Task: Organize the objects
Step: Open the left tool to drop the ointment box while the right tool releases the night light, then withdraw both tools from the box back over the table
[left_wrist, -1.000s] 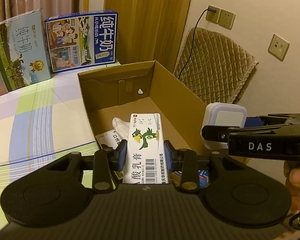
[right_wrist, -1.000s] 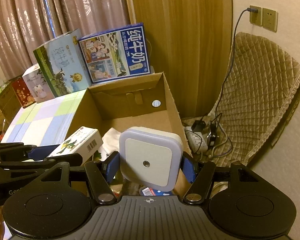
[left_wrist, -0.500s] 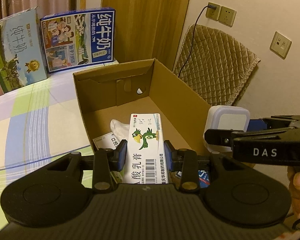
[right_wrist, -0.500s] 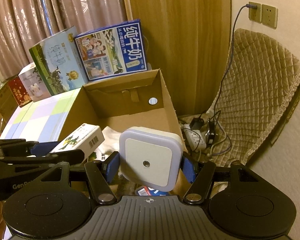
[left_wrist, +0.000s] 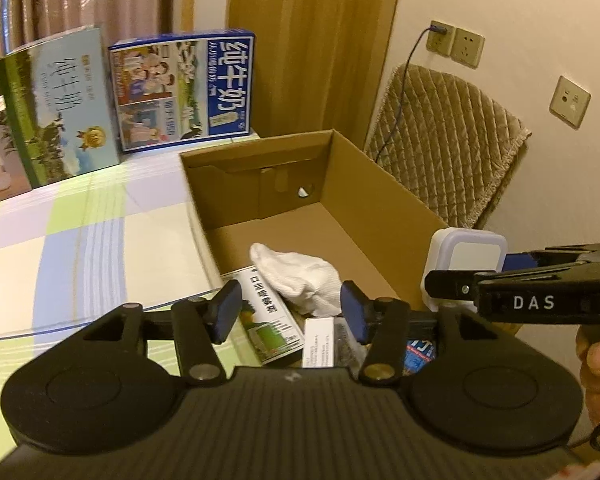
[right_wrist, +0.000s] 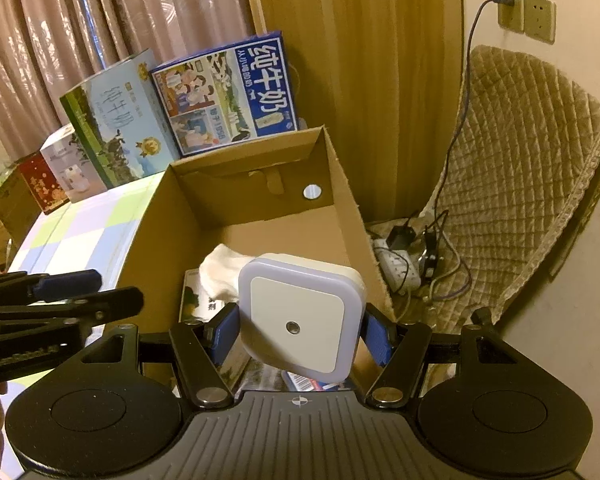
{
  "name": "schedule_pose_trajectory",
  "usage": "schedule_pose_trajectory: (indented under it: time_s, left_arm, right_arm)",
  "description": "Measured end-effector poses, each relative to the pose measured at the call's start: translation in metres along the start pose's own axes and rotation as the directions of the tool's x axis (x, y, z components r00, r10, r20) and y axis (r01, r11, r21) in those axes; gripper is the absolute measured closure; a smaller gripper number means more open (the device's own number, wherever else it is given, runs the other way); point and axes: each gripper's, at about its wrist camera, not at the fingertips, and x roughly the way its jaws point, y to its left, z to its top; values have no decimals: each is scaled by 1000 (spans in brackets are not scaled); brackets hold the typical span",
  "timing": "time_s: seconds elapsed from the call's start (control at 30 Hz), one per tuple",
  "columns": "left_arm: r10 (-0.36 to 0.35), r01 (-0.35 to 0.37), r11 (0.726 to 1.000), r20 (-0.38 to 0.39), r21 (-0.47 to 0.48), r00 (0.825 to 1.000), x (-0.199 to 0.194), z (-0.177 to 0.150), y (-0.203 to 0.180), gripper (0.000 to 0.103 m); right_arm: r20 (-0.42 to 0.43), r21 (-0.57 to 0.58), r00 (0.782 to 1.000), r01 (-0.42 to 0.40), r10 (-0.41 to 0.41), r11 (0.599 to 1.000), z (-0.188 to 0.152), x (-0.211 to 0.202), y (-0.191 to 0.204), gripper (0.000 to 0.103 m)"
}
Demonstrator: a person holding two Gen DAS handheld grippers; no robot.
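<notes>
Night light (right_wrist: 300, 314) clamped in right gripper (right_wrist: 298, 334); left gripper (left_wrist: 288, 312) jaws apart.

— What sits in the cardboard box (left_wrist: 380, 200)?
— A cloth (left_wrist: 296, 276) near the middle, lying partly on a small carton (left_wrist: 268, 316); more packets are at the near end.
— And behind the box?
— Two milk cartons (right_wrist: 228, 96) stand side by side on the table (left_wrist: 80, 248), with smaller boxes (right_wrist: 60, 172) to their left.
— Right of the box?
— A quilted chair (right_wrist: 520, 168), with a power strip (right_wrist: 396, 264) on the floor between them.
</notes>
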Motion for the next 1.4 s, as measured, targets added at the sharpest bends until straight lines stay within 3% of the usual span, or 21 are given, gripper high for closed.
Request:
schedule_pose_trajectory:
  time_s: [0.13,0.27,0.3,0.63,1.17,1.4]
  left_arm:
    - [16,-16,1000,10,-14,1000,-9,-3,8,43]
    - [24,-23,999,35,-35,999,-20,-6,15,22]
    - [25,-23,999,41,-38,999,-24,-6,16,22]
    - [56,-51,996,58,-78,997,-62,-25,24,1]
    - [103,-99,984,21,-147,994,-134,-66,22,1]
    - [121,-121,981,-13,-153,993,-154,-81,16,1]
  right_arm:
    - [-5,15,1000,-25,25,1000,2,2,4,41]
    - [32,90,995,-95,92,991,7,-1,-2,33]
    - [41,98,994,-101,97,990,8,-3,-2,33]
    - [64,109,996,-63,56,992,0,-40,-1,29]
    - [47,-7,999,-17,17,1000,-47,-117,35,6]
    - [22,-80,1000,2,0,997,-69,-132,51,2]
